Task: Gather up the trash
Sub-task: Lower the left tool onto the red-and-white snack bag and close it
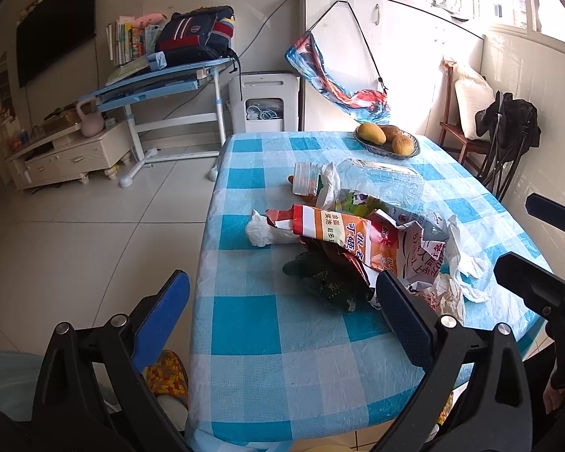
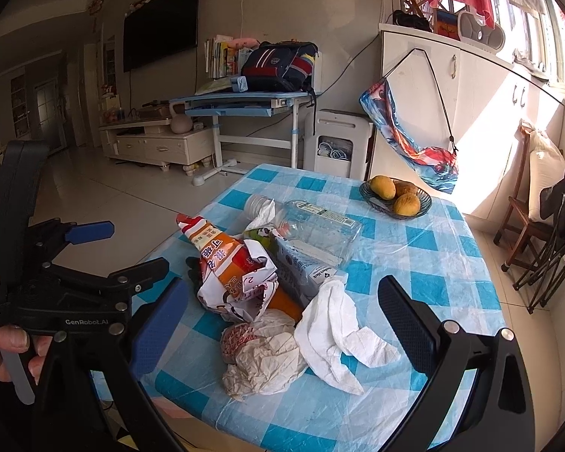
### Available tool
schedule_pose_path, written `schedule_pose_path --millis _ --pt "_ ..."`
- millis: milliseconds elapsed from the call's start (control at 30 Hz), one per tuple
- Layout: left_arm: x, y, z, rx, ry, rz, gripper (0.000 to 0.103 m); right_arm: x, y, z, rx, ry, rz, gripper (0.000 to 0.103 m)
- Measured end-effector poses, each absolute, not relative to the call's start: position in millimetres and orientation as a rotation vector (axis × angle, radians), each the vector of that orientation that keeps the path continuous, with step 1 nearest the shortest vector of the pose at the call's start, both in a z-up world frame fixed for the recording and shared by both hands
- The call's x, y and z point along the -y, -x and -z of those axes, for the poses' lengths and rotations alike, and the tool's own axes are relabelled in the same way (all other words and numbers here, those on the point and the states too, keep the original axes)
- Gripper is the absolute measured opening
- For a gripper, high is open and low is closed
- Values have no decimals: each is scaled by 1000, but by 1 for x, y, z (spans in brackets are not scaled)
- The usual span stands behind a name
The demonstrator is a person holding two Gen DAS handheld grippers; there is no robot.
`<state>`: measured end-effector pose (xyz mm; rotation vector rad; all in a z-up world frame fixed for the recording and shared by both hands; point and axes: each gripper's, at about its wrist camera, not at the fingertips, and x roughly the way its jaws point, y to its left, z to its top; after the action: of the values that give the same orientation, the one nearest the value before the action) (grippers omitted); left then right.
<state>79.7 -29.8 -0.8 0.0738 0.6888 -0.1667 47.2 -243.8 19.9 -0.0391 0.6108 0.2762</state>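
Both the left claw [image 1: 282, 316] and the right claw [image 2: 282, 320] hang spread wide and hold nothing, just short of the trash pile [image 2: 267, 282], so by my reading collecting has not begun and every piece is left to gather. The pile sits mid-counter [image 1: 267, 358] on the checked cloth: an orange snack bag [image 1: 342, 233], a crushed clear bottle [image 2: 316, 229], a carton [image 2: 305, 263], crumpled tissues [image 2: 339, 324] and paper wrapper [image 2: 263, 358], with a fruit bowl [image 2: 395, 197] apart behind.

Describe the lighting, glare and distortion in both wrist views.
Left wrist view: window light blows out the upper right and the white cabinet; fisheye bends the table edges, corners go dark. Right wrist view: a hard sunlit patch on the cabinet, dim room at left, glare on the plastic bottle.
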Motion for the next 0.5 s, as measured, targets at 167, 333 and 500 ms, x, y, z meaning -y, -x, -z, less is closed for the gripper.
schedule_pose_path --millis 167,333,500 --pt "32 -84 -1 -681 -71 169 96 246 -47 -21 -599 34 -264 97" --pt "32 -96 -2 -689 -54 174 96 250 -53 -18 -622 21 -251 97" --pt "34 -115 1 -722 -13 191 96 252 -57 -12 -649 2 -252 97"
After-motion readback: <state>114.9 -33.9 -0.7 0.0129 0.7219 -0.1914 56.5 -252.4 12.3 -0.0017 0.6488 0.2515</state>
